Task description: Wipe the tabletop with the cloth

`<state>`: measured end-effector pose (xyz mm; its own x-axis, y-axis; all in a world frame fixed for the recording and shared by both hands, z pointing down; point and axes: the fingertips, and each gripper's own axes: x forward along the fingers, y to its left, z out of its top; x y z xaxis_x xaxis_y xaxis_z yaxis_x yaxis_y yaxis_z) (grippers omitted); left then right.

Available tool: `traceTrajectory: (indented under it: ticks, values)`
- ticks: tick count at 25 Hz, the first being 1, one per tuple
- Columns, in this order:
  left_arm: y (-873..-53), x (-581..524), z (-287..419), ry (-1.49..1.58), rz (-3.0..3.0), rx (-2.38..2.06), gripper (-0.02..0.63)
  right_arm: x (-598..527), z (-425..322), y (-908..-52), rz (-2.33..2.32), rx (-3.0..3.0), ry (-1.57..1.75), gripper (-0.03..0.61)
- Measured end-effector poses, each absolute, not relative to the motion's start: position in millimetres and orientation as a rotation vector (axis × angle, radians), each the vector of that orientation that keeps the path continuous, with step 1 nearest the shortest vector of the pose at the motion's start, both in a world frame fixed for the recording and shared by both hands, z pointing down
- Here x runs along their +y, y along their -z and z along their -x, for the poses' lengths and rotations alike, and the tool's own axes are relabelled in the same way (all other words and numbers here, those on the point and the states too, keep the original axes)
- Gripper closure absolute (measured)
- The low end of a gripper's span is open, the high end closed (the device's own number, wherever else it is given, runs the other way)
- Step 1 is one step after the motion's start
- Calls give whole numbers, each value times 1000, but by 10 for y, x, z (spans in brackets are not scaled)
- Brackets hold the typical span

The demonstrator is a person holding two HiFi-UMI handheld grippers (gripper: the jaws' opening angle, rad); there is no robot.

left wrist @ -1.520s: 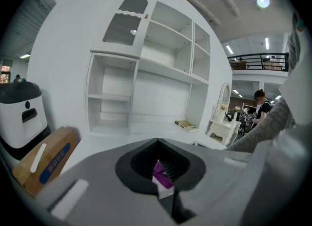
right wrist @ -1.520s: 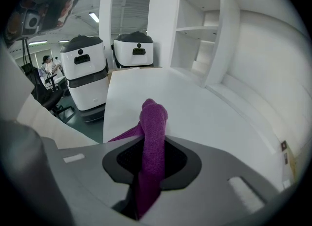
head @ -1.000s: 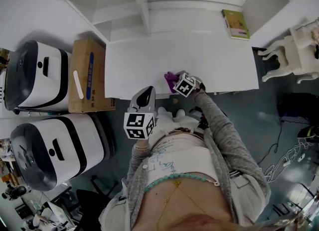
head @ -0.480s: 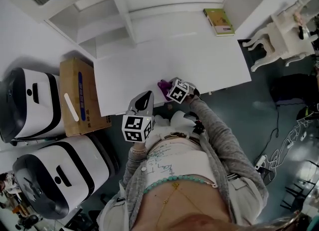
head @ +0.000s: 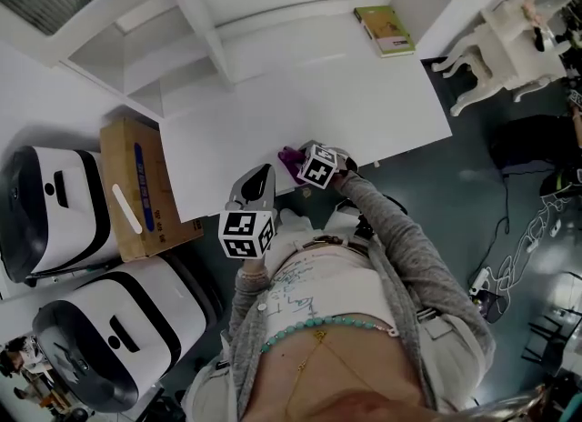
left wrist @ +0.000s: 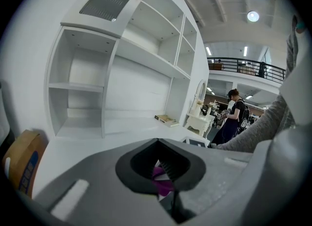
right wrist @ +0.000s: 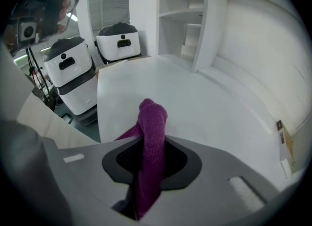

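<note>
A purple cloth point(head: 287, 155) lies bunched on the white tabletop point(head: 364, 111), close to its front edge. My right gripper point(head: 301, 163) is shut on it. In the right gripper view the cloth point(right wrist: 152, 132) runs up between the closed jaws of the right gripper point(right wrist: 145, 171) and folds over onto the tabletop point(right wrist: 204, 108). My left gripper point(head: 257, 184) hovers just off the front edge, left of the cloth, shut and holding nothing. In the left gripper view, the left gripper point(left wrist: 168, 191) shows a scrap of the cloth point(left wrist: 160, 180) through its opening.
A green book point(head: 385, 31) lies at the table's far right corner. White shelves point(head: 173, 56) rise behind the table. A cardboard box point(head: 127, 184) and two white machines point(head: 45, 202) stand to the left. A white ornate stool point(head: 505, 47) and floor cables point(head: 518, 247) are on the right.
The head view has swung, so the whole scene sits further left and more tilted. Relative to the table, both grippers and the cloth stay near the front edge with little visible movement.
</note>
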<state>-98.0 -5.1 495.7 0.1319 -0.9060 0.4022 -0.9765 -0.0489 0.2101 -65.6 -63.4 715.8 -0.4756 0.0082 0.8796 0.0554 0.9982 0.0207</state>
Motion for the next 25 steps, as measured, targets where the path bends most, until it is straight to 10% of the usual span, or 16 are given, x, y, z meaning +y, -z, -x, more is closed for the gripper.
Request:
traceTrajectory:
  ticks: [25]
  values:
    - [-4993,-862,28,-250,-2008,-1735,614,-1215,-110,-7182,153,-2049,-12,479]
